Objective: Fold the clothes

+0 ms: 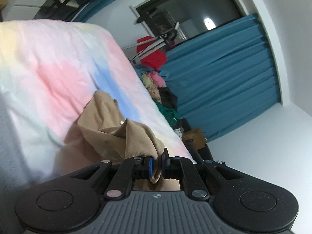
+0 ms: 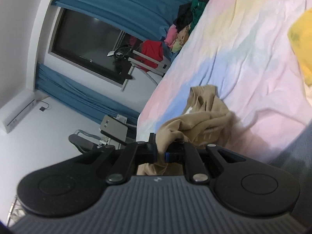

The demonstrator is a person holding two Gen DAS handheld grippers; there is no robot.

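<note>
A tan garment (image 1: pixel 109 128) lies bunched on a pastel tie-dye bedsheet (image 1: pixel 58 62). My left gripper (image 1: pixel 157 162) is shut on a fold of the tan garment, with cloth pinched between its blue pads. In the right wrist view the same tan garment (image 2: pixel 202 117) is crumpled on the bedsheet (image 2: pixel 243 48). My right gripper (image 2: pixel 161 152) is shut on another part of it, and cloth hangs down between the jaws. Both grippers hold the garment a little above the bed.
A pile of mixed clothes (image 1: pixel 165 97) lies along the bed's far edge, also in the right wrist view (image 2: pixel 187 19). A yellow cloth (image 2: pixel 302 48) lies on the bed. Blue curtains (image 1: pixel 224 78), a dark window (image 2: pixel 87 46) and a rack with red cloth (image 1: pixel 154 54) stand beyond.
</note>
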